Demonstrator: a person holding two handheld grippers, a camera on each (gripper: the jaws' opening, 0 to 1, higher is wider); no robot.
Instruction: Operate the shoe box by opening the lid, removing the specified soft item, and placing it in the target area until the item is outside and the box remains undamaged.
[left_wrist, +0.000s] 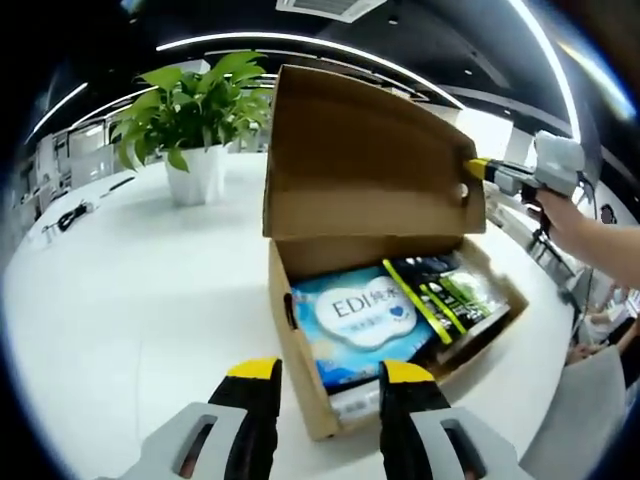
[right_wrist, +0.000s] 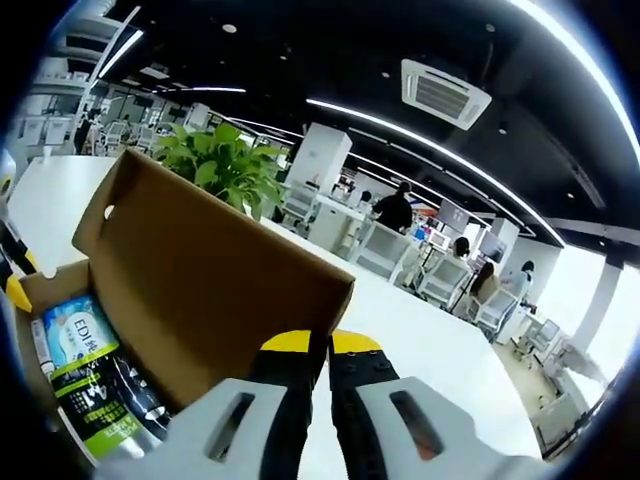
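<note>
Shoe box (left_wrist: 300, 345) sits open on the white table (left_wrist: 130, 300), lid (left_wrist: 360, 160) upright. Right gripper (right_wrist: 320, 350) is clamped on the lid's edge; left gripper (left_wrist: 325, 375) hovers with jaws wide apart at the box's near corner, above a blue tissue pack (left_wrist: 365, 320)

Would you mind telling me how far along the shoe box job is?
Done: the lid stands open. In hand: the right gripper is pinching the lid's edge, holding it up. Left: the left gripper hovers open at the box; the blue pack is inside.

Open cardboard shoe box (left_wrist: 310, 330), lid (left_wrist: 365, 160) upright
</note>
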